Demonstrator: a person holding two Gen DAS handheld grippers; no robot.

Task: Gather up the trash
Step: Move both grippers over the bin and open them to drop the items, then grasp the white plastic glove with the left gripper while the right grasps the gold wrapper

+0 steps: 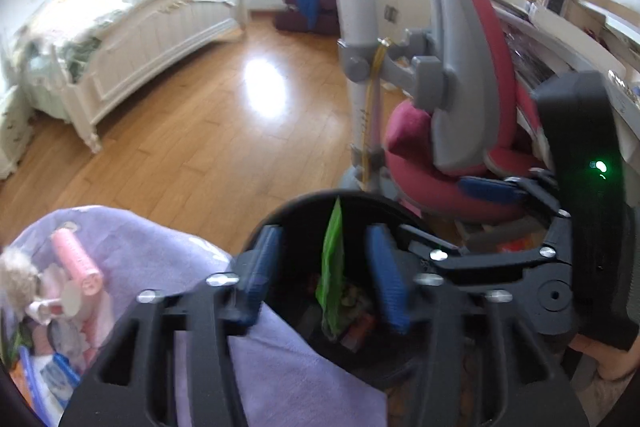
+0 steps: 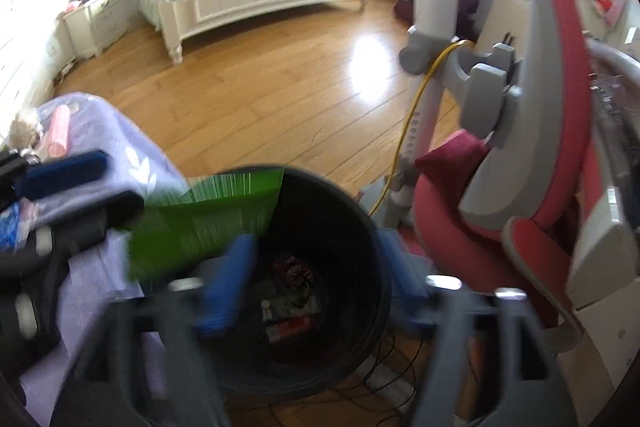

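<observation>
The green wrapper (image 1: 333, 267) hung edge-on over the black bin (image 2: 340, 211), long axis upright, its lower end among the trash inside. No writing on it was readable. It sat between the left gripper (image 1: 324, 271) pads, which stood apart, clear of it. The right gripper (image 2: 316, 287) gaped empty above the bin. Bare wood floor (image 1: 224, 115) lay beyond.

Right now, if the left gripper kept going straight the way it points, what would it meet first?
Most likely the green wrapper, which hangs edge-on between the open fingers of the left gripper, untouched by either pad. Past it lies the open black bin with trash at the bottom. Depth is hard to judge.
</observation>
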